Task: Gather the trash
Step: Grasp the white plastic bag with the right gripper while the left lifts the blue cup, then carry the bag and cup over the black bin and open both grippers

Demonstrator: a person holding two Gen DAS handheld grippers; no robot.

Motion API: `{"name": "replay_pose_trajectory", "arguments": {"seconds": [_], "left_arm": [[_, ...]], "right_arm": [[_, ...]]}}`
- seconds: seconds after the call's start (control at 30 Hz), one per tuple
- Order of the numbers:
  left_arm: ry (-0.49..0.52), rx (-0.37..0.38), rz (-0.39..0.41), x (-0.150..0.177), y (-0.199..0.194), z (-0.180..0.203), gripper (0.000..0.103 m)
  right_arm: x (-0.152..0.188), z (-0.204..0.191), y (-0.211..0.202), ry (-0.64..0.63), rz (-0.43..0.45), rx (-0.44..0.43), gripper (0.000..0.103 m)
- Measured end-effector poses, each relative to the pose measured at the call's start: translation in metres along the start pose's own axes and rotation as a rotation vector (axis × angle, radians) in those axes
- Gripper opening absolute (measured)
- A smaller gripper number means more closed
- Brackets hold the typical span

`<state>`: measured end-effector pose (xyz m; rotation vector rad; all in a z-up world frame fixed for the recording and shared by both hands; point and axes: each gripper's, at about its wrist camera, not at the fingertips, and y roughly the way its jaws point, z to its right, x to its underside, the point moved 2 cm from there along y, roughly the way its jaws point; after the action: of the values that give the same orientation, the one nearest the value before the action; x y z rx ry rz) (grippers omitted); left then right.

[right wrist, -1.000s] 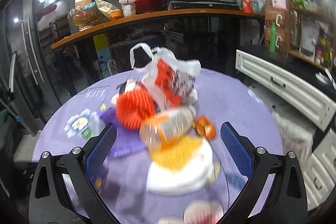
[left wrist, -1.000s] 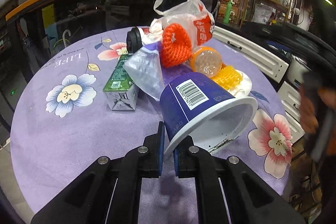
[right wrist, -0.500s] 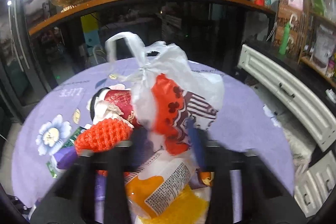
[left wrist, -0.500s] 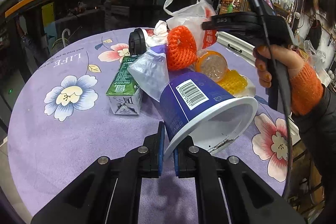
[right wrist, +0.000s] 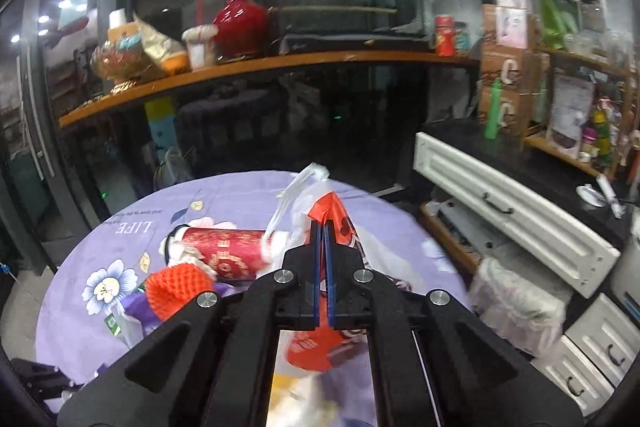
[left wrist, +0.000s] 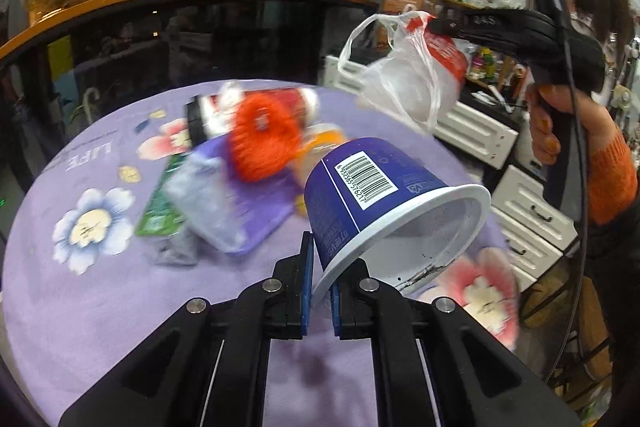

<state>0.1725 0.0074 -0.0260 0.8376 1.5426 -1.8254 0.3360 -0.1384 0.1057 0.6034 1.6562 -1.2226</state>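
- Your left gripper (left wrist: 320, 291) was clamped on the rim of the blue plastic tub (left wrist: 384, 203).
- Your right gripper (right wrist: 322, 263) pinched the white-and-red plastic bag (right wrist: 320, 211) tight.

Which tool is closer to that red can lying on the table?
Probably the right tool, holding the bag just above the can. The left tool, holding the cup, is farther back.

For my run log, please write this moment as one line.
left gripper: shut on blue cup rim | right gripper: shut on plastic bag, lifted | table: trash remains
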Motion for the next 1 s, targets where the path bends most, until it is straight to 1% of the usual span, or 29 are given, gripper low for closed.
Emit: {"name": "replay_pose_trajectory", "arguments": {"seconds": [0.13,0.23,0.37,0.5,0.6,0.63,0.7,0.8,0.9,0.93,1.0], "left_arm": [[0.027,0.061,-0.003,-0.008,0.010,0.032,0.008],[0.044,0.111,-0.010,-0.015,0.020,0.057,0.008],[0.095,0.168,-0.021,-0.023,0.032,0.097,0.008],[0.138,0.214,-0.029,-0.028,0.043,0.133,0.008],[0.155,0.239,-0.041,-0.028,0.048,0.153,0.008],[0.161,0.243,-0.045,-0.028,0.051,0.159,0.008],[0.177,0.248,-0.058,-0.027,0.057,0.171,0.008],[0.193,0.257,-0.085,-0.024,0.066,0.183,0.008],[0.211,0.257,-0.108,-0.018,0.074,0.197,0.008],[0.218,0.257,-0.116,-0.017,0.077,0.201,0.008],[0.227,0.255,-0.132,-0.013,0.083,0.207,0.008]], "right_arm": [[0.011,0.040,-0.030,0.018,0.003,0.060,0.002],[0.025,0.075,-0.051,0.052,-0.016,0.113,0.002],[0.055,0.120,-0.071,0.085,-0.054,0.202,0.002],[0.087,0.155,-0.081,0.138,-0.097,0.254,0.002],[0.121,0.178,-0.077,0.179,-0.156,0.279,0.002],[0.128,0.180,-0.075,0.186,-0.168,0.282,0.002],[0.153,0.191,-0.065,0.214,-0.216,0.287,0.002],[0.189,0.198,-0.050,0.255,-0.272,0.276,0.002],[0.215,0.202,-0.038,0.295,-0.314,0.276,0.003],[0.225,0.204,-0.033,0.311,-0.329,0.281,0.004],[0.240,0.208,-0.028,0.345,-0.350,0.289,0.011]]}}
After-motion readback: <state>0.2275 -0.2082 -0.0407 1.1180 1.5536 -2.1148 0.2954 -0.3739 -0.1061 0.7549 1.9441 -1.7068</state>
